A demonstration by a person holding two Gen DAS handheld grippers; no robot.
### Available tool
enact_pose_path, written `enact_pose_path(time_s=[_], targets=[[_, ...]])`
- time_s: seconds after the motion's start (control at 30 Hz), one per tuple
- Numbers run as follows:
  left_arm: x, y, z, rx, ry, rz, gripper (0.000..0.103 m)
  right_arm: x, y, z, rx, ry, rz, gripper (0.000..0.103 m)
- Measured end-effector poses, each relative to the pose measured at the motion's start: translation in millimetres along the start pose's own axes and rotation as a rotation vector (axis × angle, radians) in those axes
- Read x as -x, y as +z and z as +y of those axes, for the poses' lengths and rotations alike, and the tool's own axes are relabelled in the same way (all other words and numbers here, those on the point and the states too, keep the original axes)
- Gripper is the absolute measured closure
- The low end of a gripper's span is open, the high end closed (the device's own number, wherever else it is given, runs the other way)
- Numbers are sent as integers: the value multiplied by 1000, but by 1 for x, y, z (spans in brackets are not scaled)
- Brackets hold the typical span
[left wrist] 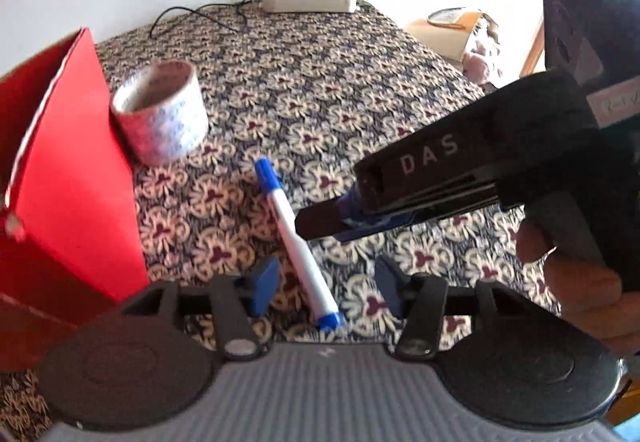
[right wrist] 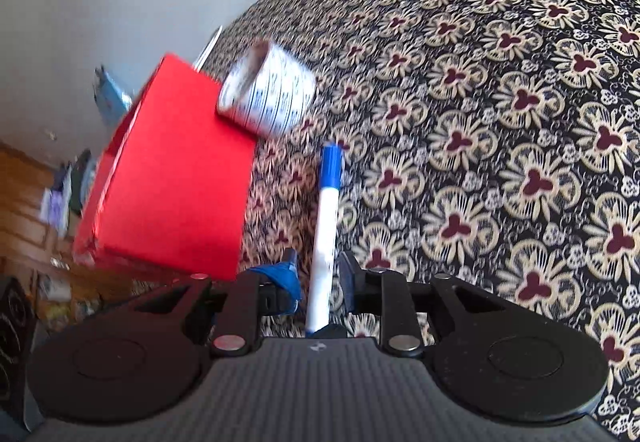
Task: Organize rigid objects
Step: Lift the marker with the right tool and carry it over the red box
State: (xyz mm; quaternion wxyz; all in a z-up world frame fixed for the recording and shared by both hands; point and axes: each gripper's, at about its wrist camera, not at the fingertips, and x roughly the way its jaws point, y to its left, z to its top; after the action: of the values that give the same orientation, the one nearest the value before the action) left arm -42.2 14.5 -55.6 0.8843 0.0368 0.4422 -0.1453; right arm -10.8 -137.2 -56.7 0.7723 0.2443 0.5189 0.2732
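Observation:
A white marker (left wrist: 276,198) with blue caps lies on the patterned tablecloth (left wrist: 320,82). My left gripper (left wrist: 326,290) is open and low over it, and the marker's near end sits between the blue pads (left wrist: 264,288) without touching them. My right gripper (left wrist: 316,224) comes in from the right, its tip just beside the marker's middle. In the right wrist view the right gripper (right wrist: 318,280) has its jaws slightly apart, and the marker (right wrist: 326,218) shows in the gap, touching neither pad. A tape roll (left wrist: 168,122) leans against a red box (left wrist: 72,182).
A white power strip (left wrist: 308,2) with a black charger and cables sits at the table's far edge. A person's hand (left wrist: 576,282) holds the right gripper's handle. A cardboard box (left wrist: 444,30) stands beyond the table's right edge. The right wrist view also shows the red box (right wrist: 172,182) and tape roll (right wrist: 272,94).

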Motion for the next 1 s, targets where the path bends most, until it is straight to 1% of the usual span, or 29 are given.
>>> enact_pose_path(time_s=[0.07, 0.1, 0.13, 0.17, 0.2, 0.23, 0.27, 0.4, 0.57, 0.63, 0.73, 0.83, 0.9, 1.0], targets=[[-9, 5, 0, 10, 16, 15, 47, -4, 6, 0, -2, -5, -27, 96], [-15, 7, 3, 28, 17, 25, 49, -5, 8, -1, 4, -13, -36, 95], [-19, 8, 5, 51, 6, 42, 64, -9, 10, -1, 10, -19, -36, 95], [-26, 9, 8, 78, -6, 66, 81, -11, 10, -1, 14, -17, -34, 95], [-26, 10, 11, 98, 2, 59, 84, -15, 10, -1, 21, -12, -23, 95], [-27, 11, 13, 109, 9, 57, 92, -18, 8, -1, 27, -11, -12, 95], [-28, 12, 16, 126, 11, 57, 94, -21, 6, -1, 33, -12, 0, 96], [-26, 12, 28, 210, -43, 63, 95, -23, 3, -2, 22, 8, -31, 96], [-16, 9, 29, 250, -91, 63, 95, -23, 3, -13, -73, 52, -27, 96], [-9, 9, 26, 247, -111, 54, 95, -23, 1, -14, -88, 61, -25, 96], [-3, 9, 20, 222, -130, 52, 95, -23, -2, -12, -89, 74, 25, 97], [8, 11, 16, 191, -133, 35, 95, -15, -6, -6, -76, 65, 7, 102], [21, 14, 15, 168, -136, 4, 95, -5, -8, 2, -58, 67, -15, 103], [48, 22, 20, 134, -128, -77, 95, 8, -5, 17, -28, 99, -60, 103]])
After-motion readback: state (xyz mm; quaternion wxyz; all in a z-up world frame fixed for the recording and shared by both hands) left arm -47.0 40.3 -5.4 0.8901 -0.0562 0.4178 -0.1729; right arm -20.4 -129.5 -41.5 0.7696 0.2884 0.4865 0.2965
